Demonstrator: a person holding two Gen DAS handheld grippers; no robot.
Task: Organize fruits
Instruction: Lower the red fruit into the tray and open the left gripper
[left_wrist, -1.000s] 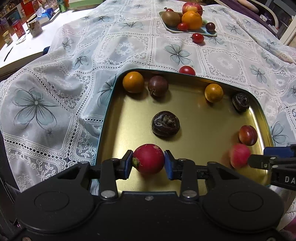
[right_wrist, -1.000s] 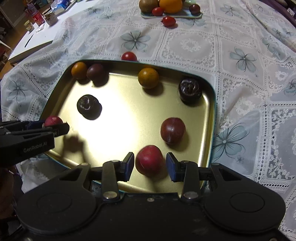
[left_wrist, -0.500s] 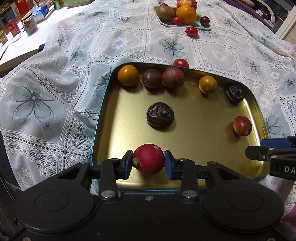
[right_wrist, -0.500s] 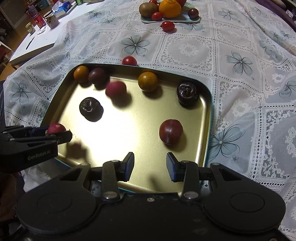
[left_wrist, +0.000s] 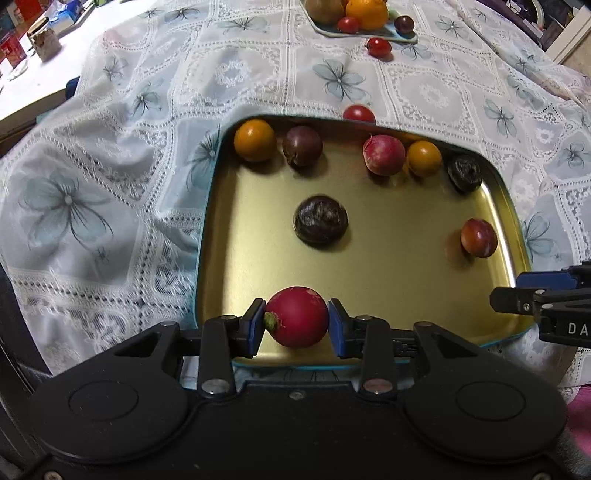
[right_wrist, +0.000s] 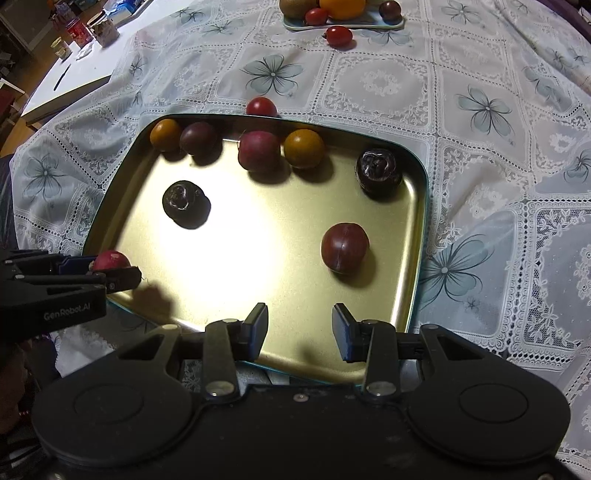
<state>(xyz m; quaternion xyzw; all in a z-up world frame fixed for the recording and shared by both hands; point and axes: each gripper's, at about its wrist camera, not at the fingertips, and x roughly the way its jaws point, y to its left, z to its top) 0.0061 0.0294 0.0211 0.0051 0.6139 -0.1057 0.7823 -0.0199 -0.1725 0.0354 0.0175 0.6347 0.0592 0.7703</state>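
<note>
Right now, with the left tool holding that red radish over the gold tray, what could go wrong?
The radish is round and pinched only at its sides, so it may slip from the left tool. Dropped, it could roll like the pink radish, now by the tray's far wall, and knock the wrinkled dark fruit.

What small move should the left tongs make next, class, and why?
Probably open and release the red radish. The left tongs grip it low over the gold tray, while the right tongs stand empty and another radish already lies inside.
</note>
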